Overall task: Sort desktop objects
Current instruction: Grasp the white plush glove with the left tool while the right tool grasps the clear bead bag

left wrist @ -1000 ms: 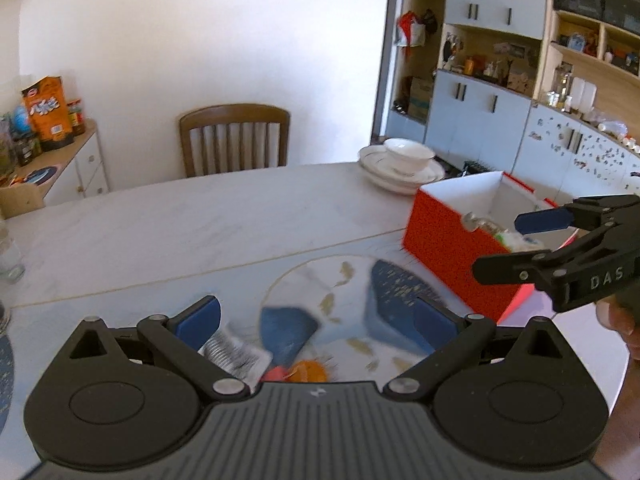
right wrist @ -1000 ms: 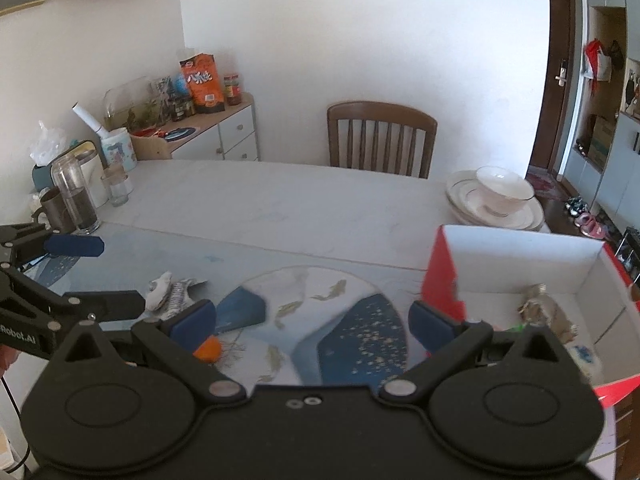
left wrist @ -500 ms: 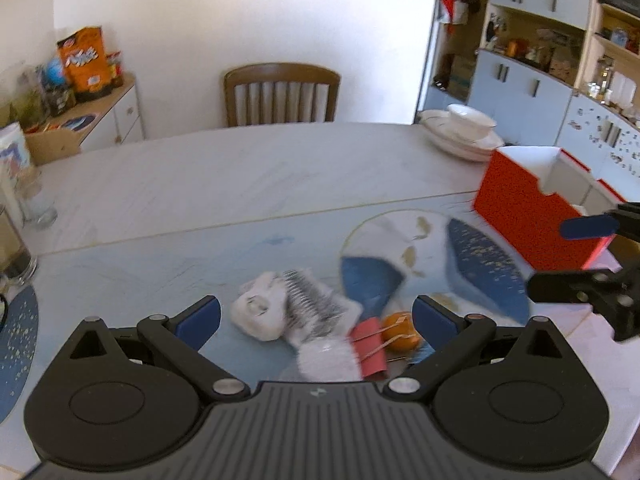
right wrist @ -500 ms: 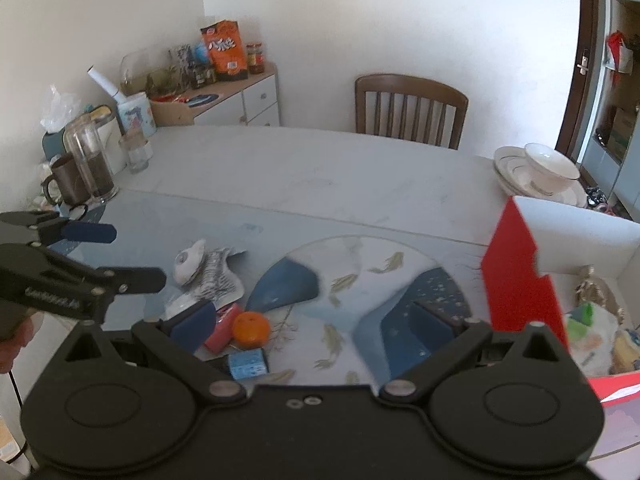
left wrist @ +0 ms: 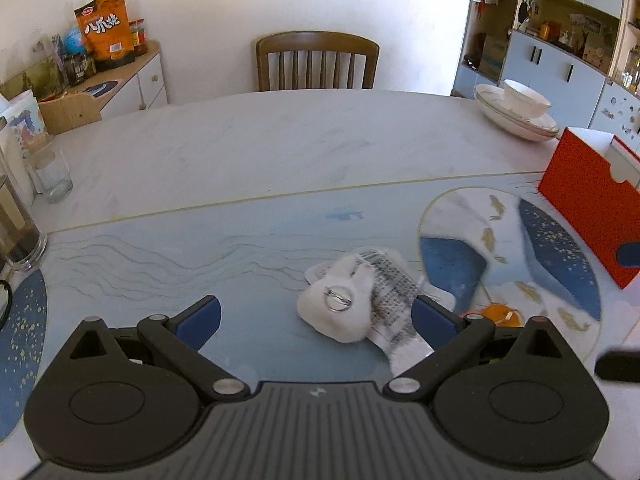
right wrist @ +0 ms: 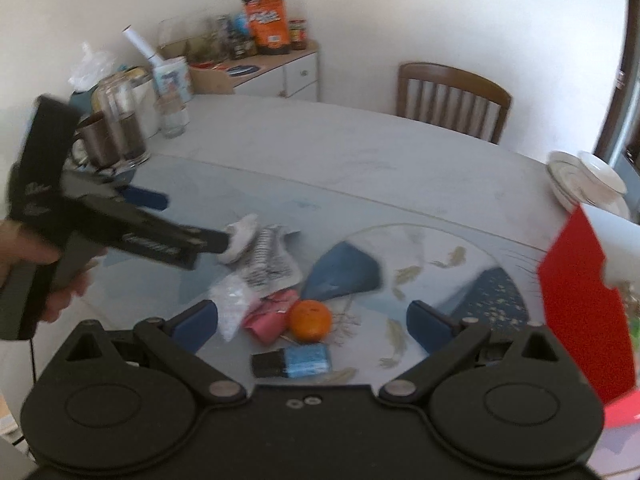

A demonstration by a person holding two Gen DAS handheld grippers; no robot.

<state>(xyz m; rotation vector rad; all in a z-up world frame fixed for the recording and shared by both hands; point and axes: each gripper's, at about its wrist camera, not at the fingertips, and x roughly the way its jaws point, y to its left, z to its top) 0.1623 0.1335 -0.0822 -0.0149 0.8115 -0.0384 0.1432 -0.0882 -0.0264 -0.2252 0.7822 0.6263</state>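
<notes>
Clutter sits bunched on my mat — white plush point(left wrist: 334, 308) on a printed packet point(left wrist: 394, 300), orange point(right wrist: 310, 320), pink wrapper point(right wrist: 269, 316), blue clip point(right wrist: 294, 362). Both my grippers — left point(left wrist: 316, 316), right point(right wrist: 312, 322) — hang spread and empty, red box point(left wrist: 588, 204) well apart at right.

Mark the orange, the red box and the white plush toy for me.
orange point(right wrist: 310, 320): right wrist view, centre of its peel.
red box point(left wrist: 588, 204): left wrist view, its red side wall.
white plush toy point(left wrist: 336, 308): left wrist view, its body.

Home dining room, wooden chair point(left wrist: 317, 60), stacked dishes point(left wrist: 516, 114), cupboards point(left wrist: 552, 68)
</notes>
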